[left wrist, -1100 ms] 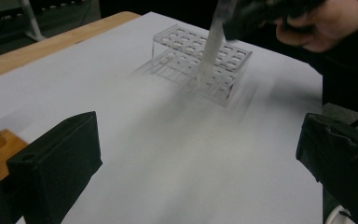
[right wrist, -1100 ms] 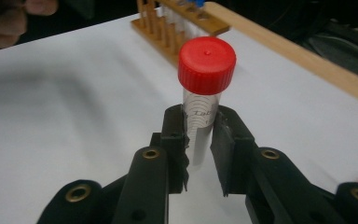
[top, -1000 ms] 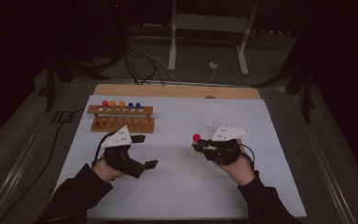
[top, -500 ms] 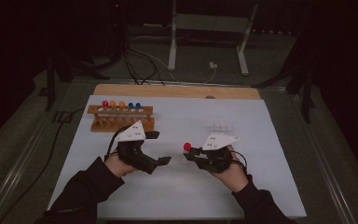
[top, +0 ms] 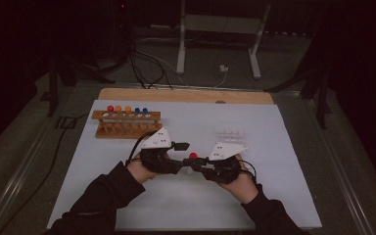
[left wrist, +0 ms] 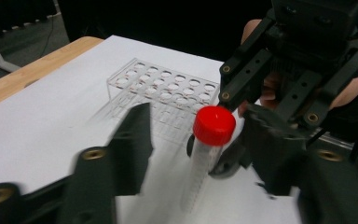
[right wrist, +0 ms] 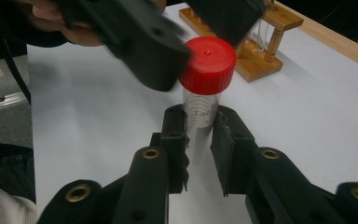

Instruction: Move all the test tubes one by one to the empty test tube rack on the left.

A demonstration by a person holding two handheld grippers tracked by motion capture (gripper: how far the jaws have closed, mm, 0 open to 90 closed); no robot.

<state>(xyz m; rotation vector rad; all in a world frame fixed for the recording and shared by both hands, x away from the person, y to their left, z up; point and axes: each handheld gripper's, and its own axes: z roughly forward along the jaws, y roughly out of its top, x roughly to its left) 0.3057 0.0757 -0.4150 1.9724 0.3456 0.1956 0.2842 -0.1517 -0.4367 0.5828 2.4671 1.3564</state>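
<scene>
**Cap-side grip being lined up on a held tube**

The red-capped tube (right wrist: 204, 95) stands upright at the centre of the right gripper view, its clear body clamped between the two black jaws of the right gripper (right wrist: 198, 140) just under the cap. In the high view the red cap (top: 193, 155) sits at lower centre, above the white mat (top: 284, 196).

The left gripper (left wrist: 191, 140) has its jaws spread apart, one on each side of the cap and not touching it; they look motion-blurred in both gripper views.

Judged from this, the step in hand is bringing the second tool onto the cap, either to unscrew it or to take the tube over. The next move calls for centring the open jaws on the cap and closing squarely while the right grip holds the body steady.

Farther out, a clear plastic rack (left wrist: 168, 91) lies in the upper middle of the left gripper view, and a wooden rack (top: 127, 123) with coloured tubes stands upper left in the high view.
</scene>
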